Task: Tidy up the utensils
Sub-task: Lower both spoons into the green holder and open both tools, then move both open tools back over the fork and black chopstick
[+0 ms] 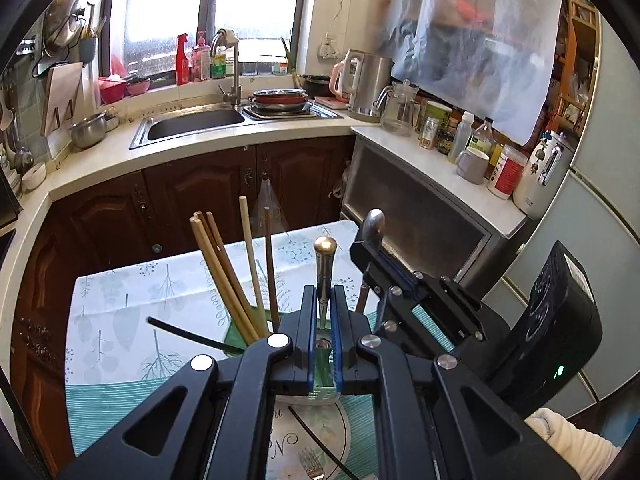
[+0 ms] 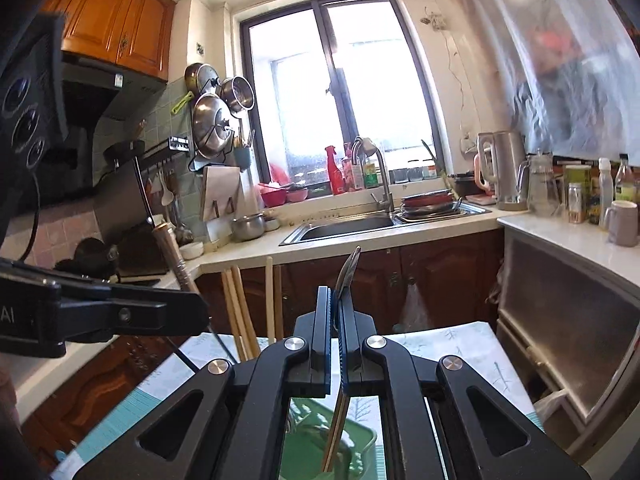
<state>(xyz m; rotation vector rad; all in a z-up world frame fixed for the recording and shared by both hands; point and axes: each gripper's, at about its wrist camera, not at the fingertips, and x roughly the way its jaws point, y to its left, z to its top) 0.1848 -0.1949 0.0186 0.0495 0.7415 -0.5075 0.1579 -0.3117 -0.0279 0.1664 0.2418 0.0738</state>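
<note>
Utensils stand in a green holder (image 1: 256, 330) on a small cloth-covered counter (image 1: 132, 320) in a kitchen; 2 of them are gripped above it. The left gripper (image 1: 322, 300) is clenched on the upright handle of a metal utensil (image 1: 325, 264) with a rounded brass-coloured knob at the top; the blue-edged pads press on it from both sides with almost no gap. From the right wrist view the same handle (image 2: 172, 252) rises at a slant out of the left gripper's black fingers (image 2: 132, 314). The right gripper (image 2: 335, 308) is likewise clamped, grasping a thin metal utensil (image 2: 347, 272) that sticks up past the pads and narrows to a curved tip; its lower part (image 2: 334, 440) hangs below the pads over the green holder (image 2: 360, 436). In the left wrist view the right gripper (image 1: 366, 258) shows from the side, with a rounded metal end (image 1: 374, 224) standing above it.

About 6 wooden chopsticks (image 1: 224, 276) lean in the holder, fanning to the left. A dark thin stick (image 1: 188, 334) lies across the cloth beside it, and a fork (image 1: 312, 466) lies on a round printed plate (image 1: 340, 432) lower down.

Both held utensils' working ends are hidden behind the gripper bodies, so their kind cannot be told. The holder is mostly covered in both views. A white sleeve (image 1: 568, 440) is cut off at the lower right.
</note>
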